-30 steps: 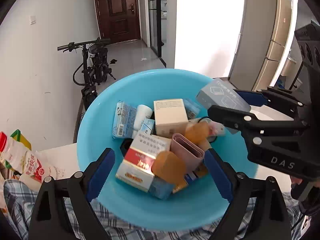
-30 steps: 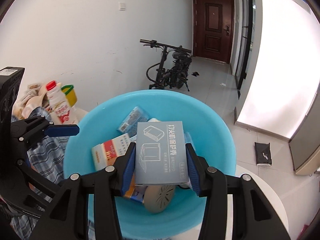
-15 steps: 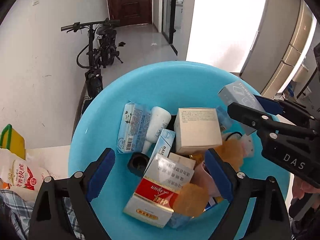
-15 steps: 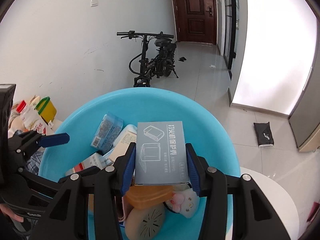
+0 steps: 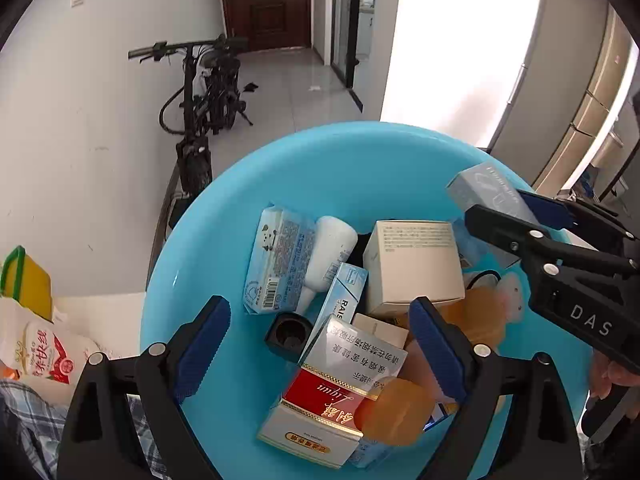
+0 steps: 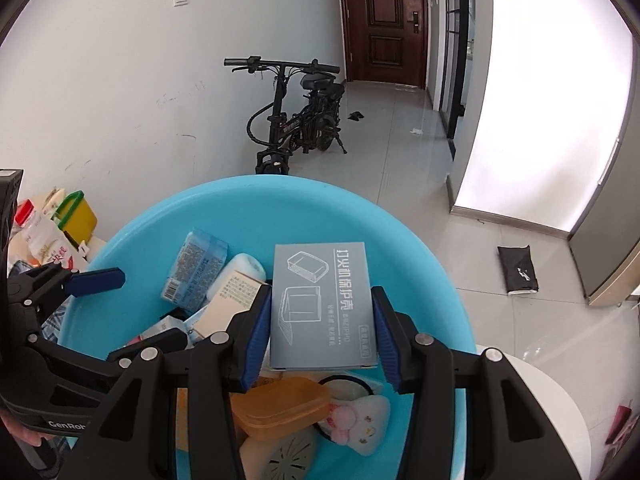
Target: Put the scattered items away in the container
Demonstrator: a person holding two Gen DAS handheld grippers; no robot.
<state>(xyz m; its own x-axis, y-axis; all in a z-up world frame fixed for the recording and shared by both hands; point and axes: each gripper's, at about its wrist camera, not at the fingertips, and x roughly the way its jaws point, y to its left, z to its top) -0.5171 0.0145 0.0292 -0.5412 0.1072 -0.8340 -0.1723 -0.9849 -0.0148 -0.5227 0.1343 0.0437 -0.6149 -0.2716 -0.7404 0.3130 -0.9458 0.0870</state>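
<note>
A blue plastic basin (image 5: 360,168) (image 6: 280,208) holds several items: a red and silver box (image 5: 332,396), a white box (image 5: 412,268), a blue tissue pack (image 5: 276,256), a white bottle (image 5: 332,248) and orange soap cases (image 6: 280,408). My right gripper (image 6: 322,320) is shut on a grey-blue flat box (image 6: 320,304) and holds it over the basin; the box also shows in the left wrist view (image 5: 484,192). My left gripper (image 5: 320,344) is open and empty above the basin's near side.
A black bicycle (image 6: 296,116) stands by the white wall beyond the basin. A milk bag (image 5: 36,356) and a yellow container (image 5: 32,284) sit at the left. A white round tabletop (image 6: 552,408) lies at the right. A black pouch (image 6: 518,270) lies on the floor.
Both grippers have risen and tilted over the basin, so the room shows more. The right gripper still holds the grey-blue box. The left gripper stays open.
</note>
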